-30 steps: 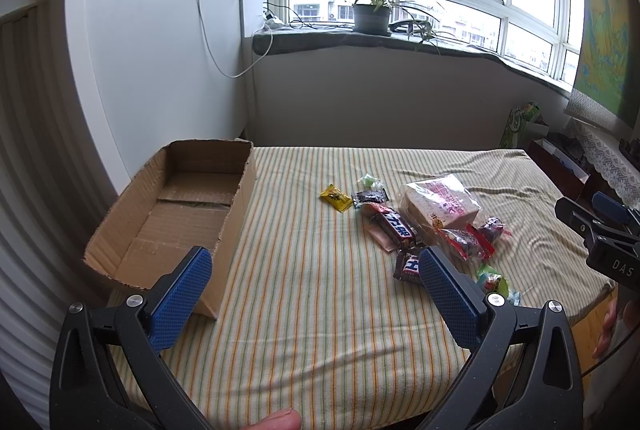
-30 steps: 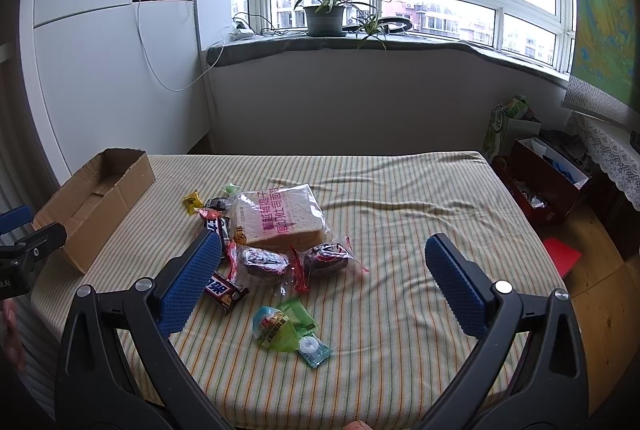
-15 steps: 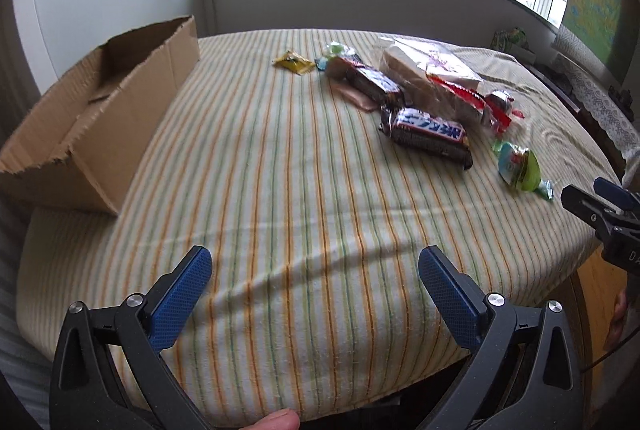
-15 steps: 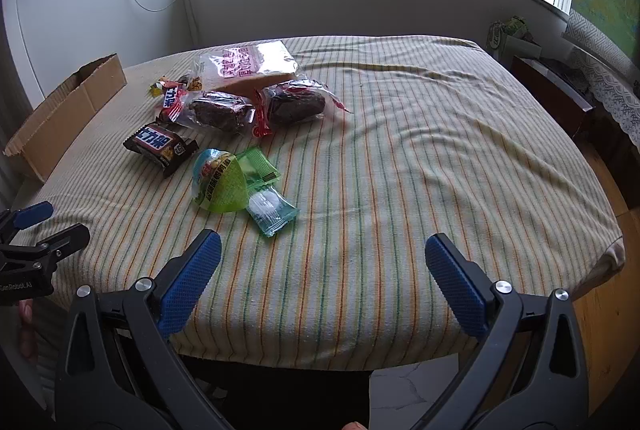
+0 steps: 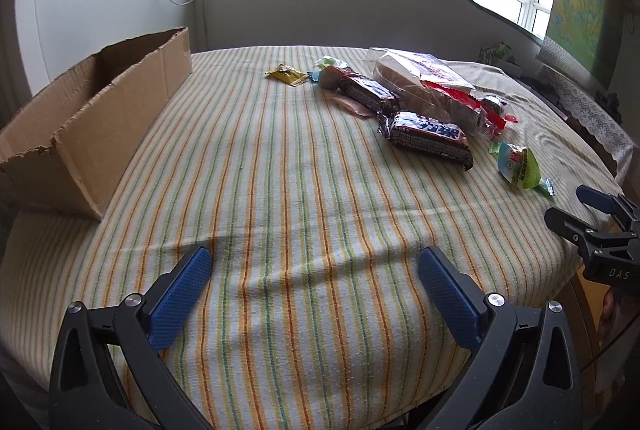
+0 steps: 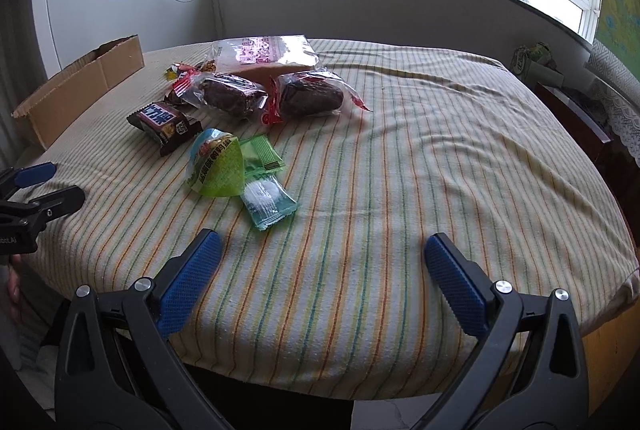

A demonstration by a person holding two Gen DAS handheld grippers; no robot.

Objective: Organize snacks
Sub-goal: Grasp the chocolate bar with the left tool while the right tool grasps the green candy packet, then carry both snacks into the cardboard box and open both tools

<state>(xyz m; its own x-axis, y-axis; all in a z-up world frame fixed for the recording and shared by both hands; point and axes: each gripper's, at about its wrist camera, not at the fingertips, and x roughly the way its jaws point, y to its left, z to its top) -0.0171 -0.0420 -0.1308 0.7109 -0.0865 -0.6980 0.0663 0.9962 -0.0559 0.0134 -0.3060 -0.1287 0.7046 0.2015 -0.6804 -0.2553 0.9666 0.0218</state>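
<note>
Left gripper (image 5: pixel 314 270): jaws wide apart, empty, over the near edge of the table (image 5: pixel 280 190).
Right gripper (image 6: pixel 320 256): jaws wide apart, empty, over the near edge just short of the snacks.
Cardboard box (image 5: pixel 92 122): open-topped, at the table's left edge, well apart from the snacks.
Chocolate bar (image 5: pixel 428 138): dark wrapper, lying flat, nearest of the cluster in the left view.
Bread bag (image 6: pixel 264 56): clear plastic, behind two dark cakes in red-edged wrappers (image 6: pixel 272 96).
Green cup snack (image 6: pixel 218 164): on its side, touching a teal sachet (image 6: pixel 268 200).
Yellow packet (image 5: pixel 287 74): alone, between box and cluster.
</note>
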